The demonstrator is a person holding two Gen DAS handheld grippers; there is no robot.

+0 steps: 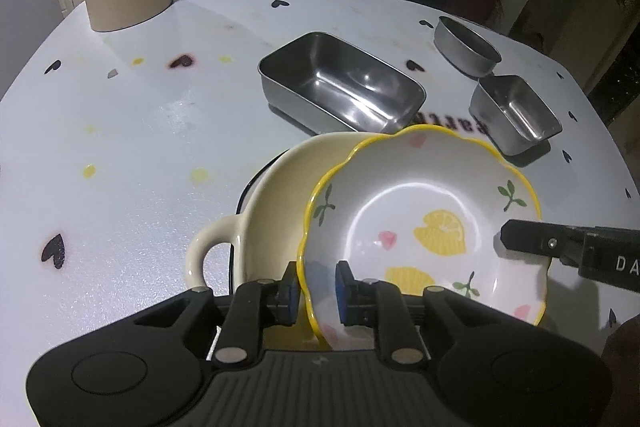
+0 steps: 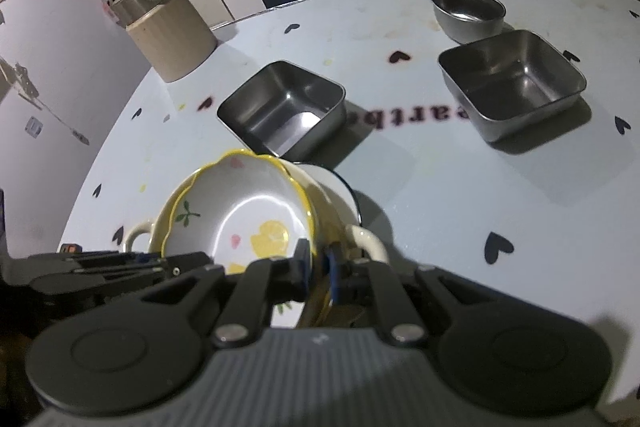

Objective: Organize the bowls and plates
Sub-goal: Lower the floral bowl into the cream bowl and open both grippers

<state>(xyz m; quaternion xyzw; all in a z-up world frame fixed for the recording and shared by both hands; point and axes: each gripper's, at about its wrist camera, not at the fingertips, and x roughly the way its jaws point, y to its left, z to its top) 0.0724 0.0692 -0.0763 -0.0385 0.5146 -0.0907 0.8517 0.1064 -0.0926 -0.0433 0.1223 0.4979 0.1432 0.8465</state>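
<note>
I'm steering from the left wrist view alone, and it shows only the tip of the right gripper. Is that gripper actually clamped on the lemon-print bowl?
Observer: Yes. In the right wrist view, the right gripper is shut on the rim of the lemon-print bowl, with one finger inside and one outside.
Operator: I see one handle on the cream dish under it. Is there another?
Observer: Yes. The cream dish has a second handle on the opposite side, just beyond that gripper's outer finger.
</note>
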